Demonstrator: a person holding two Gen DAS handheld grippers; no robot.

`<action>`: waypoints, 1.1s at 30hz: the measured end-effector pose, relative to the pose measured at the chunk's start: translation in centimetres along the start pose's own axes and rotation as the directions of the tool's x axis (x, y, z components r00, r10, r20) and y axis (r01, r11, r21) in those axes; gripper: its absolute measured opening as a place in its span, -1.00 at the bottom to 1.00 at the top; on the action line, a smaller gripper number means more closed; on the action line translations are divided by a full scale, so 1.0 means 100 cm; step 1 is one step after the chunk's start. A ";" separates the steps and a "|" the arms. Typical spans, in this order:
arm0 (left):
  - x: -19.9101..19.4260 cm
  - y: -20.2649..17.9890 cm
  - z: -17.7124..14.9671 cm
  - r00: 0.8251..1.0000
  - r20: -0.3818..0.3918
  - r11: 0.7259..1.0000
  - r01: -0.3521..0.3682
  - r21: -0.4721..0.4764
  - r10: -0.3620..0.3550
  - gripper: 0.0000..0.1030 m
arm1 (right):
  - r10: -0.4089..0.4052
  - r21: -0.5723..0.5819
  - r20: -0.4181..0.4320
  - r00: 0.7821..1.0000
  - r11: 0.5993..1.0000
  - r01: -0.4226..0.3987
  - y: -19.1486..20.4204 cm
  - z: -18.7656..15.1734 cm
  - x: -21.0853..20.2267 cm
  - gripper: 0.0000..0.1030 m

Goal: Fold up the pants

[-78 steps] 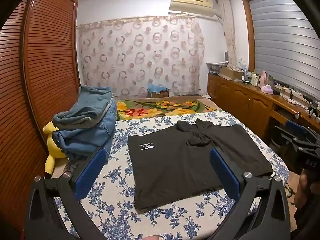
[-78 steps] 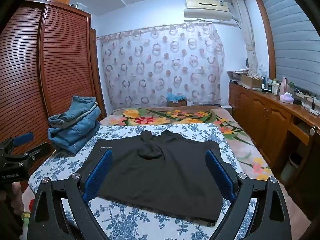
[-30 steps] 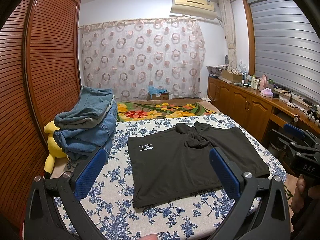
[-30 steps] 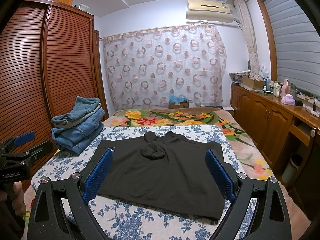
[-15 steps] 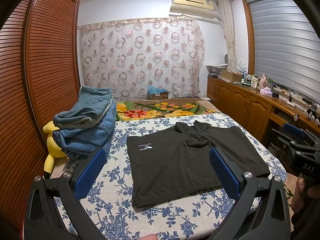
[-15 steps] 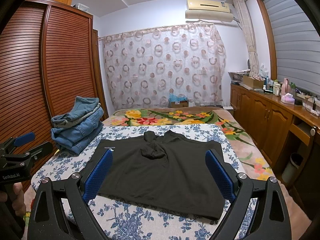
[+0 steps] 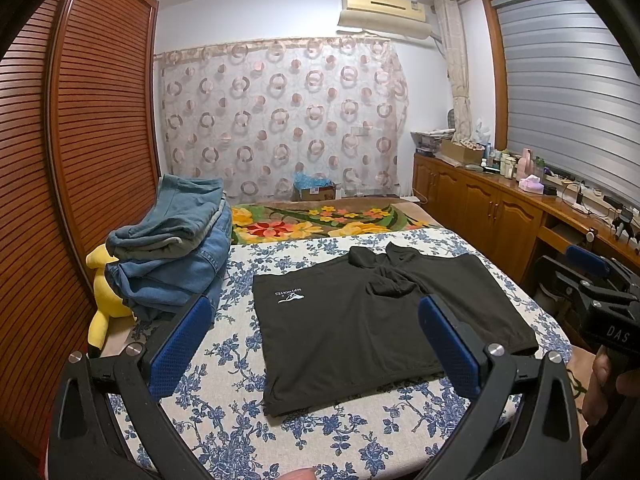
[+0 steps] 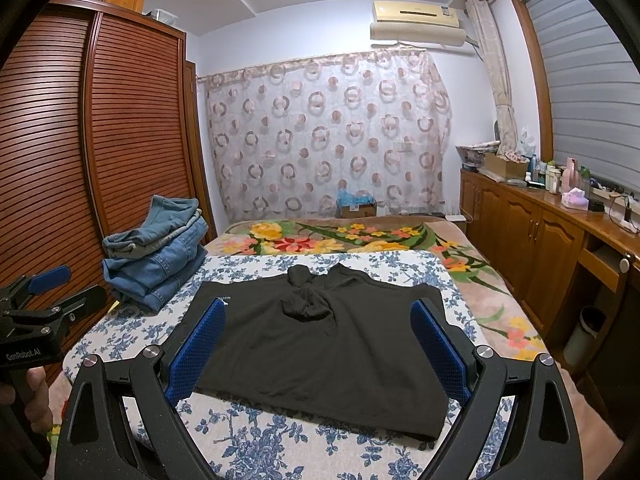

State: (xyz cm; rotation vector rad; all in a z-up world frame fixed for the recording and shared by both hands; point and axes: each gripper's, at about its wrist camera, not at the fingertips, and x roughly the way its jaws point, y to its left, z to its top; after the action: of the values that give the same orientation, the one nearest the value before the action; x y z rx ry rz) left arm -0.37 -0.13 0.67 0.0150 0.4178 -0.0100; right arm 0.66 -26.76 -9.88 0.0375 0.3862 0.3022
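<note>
Spread flat across the floral bedsheet [image 7: 224, 420]: black pants [image 7: 372, 328], bunched near the far middle. Poised above the near edge, wide apart and empty: left gripper [image 7: 316, 344] and right gripper [image 8: 316, 344]. Best pinched at matching corners, lifted evenly, clear of stacked jeans [image 7: 172, 256].

- The bed [image 7: 224, 364] carries a white sheet with blue flowers.
- Black pants [image 7: 360, 320] lie spread flat on the sheet at the middle, with a small white logo at their left side.
- A stack of folded jeans [image 7: 176, 248] sits at the bed's left edge.
- Behind the sheet, a bright floral blanket [image 7: 320, 222] covers the bed's far part.
</note>
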 end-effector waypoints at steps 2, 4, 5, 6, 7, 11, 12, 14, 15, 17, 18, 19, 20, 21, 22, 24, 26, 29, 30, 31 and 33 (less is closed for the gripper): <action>0.000 0.000 0.000 1.000 0.000 1.000 0.000 0.000 0.000 1.00 | 0.000 0.000 0.001 1.000 1.000 0.000 0.000 0.000 0.000 0.83; 0.000 0.000 0.000 1.000 0.001 1.000 0.000 -0.001 0.000 1.00 | 0.000 -0.001 0.001 1.000 1.000 0.000 0.000 0.000 0.000 0.83; 0.000 0.000 0.000 1.000 0.000 1.000 -0.001 -0.001 0.001 1.00 | -0.001 -0.001 0.002 1.000 1.000 0.001 0.000 0.000 0.000 0.83; 0.000 0.000 0.000 1.000 0.000 1.000 -0.002 -0.001 0.002 1.00 | -0.001 -0.002 0.002 1.000 1.000 0.001 0.000 0.000 0.000 0.83; 0.000 0.000 0.000 1.000 -0.001 1.000 -0.001 -0.001 0.001 1.00 | 0.000 -0.002 0.002 1.000 1.000 0.000 0.000 0.000 0.000 0.83; 0.000 0.000 0.000 1.000 0.000 1.000 0.000 -0.001 0.000 1.00 | -0.004 -0.004 0.001 1.000 1.000 0.004 0.000 0.000 0.001 0.83; 0.000 -0.001 0.000 1.000 0.000 1.000 0.000 0.000 0.000 1.00 | -0.004 -0.004 0.001 1.000 1.000 0.004 0.000 0.000 0.001 0.83; 0.000 0.000 0.000 1.000 0.001 1.000 -0.001 0.000 0.001 1.00 | -0.003 -0.001 -0.001 1.000 1.000 0.003 0.000 0.000 0.001 0.83; -0.001 0.000 0.000 1.000 0.001 1.000 -0.001 0.001 0.001 1.00 | -0.002 0.000 0.000 1.000 1.000 0.002 0.000 -0.001 0.001 0.83; 0.000 0.000 0.000 1.000 0.001 1.000 -0.001 -0.001 0.001 1.00 | -0.003 -0.001 0.000 1.000 1.000 0.003 -0.001 -0.001 0.001 0.83; -0.001 0.000 0.000 1.000 0.000 1.000 0.000 0.000 0.000 1.00 | -0.001 0.000 0.000 1.000 1.000 0.001 -0.001 -0.001 0.001 0.83; 0.000 0.000 0.000 1.000 0.000 1.000 0.000 0.000 0.000 1.00 | -0.002 0.000 0.000 1.000 1.000 0.002 0.000 -0.001 0.001 0.83; 0.000 0.000 -0.001 1.000 0.000 1.000 0.000 -0.001 0.000 1.00 | -0.001 0.000 -0.001 1.000 1.000 0.001 -0.001 -0.001 0.001 0.83; -0.003 -0.003 0.000 1.000 -0.002 1.000 0.002 -0.001 -0.002 1.00 | -0.003 -0.001 -0.001 1.000 1.000 0.003 0.000 -0.001 0.001 0.83; -0.005 -0.006 0.001 1.000 -0.004 1.000 0.003 -0.002 -0.003 1.00 | -0.003 0.000 -0.002 1.000 1.000 0.003 -0.001 -0.001 0.001 0.83; -0.002 -0.008 0.001 1.000 -0.024 1.000 0.003 -0.002 -0.003 1.00 | -0.001 0.004 -0.007 1.000 1.000 0.001 -0.003 -0.002 0.002 0.83; -0.006 -0.017 0.005 0.999 -0.033 1.000 0.005 0.000 -0.005 1.00 | -0.003 0.006 -0.013 1.000 1.000 0.003 -0.004 -0.003 0.004 0.83; 0.003 -0.018 0.001 0.998 -0.058 1.000 0.006 0.004 -0.006 1.00 | -0.005 0.013 -0.025 1.000 1.000 0.005 -0.007 -0.005 0.008 0.83; 0.007 -0.018 -0.001 0.998 -0.064 1.000 0.014 0.004 -0.013 1.00 | -0.004 0.016 -0.029 1.000 1.000 0.005 -0.008 -0.005 0.009 0.83; 0.014 -0.016 -0.006 0.997 -0.070 1.000 0.021 0.005 -0.021 1.00 | -0.007 0.015 -0.032 0.999 1.000 0.008 -0.009 -0.006 0.010 0.83; 0.025 -0.014 -0.011 0.996 -0.088 1.000 0.024 0.014 -0.023 1.00 | -0.016 0.012 -0.041 0.999 1.000 0.017 -0.010 -0.006 0.014 0.83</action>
State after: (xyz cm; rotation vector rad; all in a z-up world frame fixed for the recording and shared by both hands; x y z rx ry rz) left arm 1.45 -1.53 -1.37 0.0258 0.5061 -0.0360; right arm 1.91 -27.33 -11.02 0.0402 0.4286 0.2844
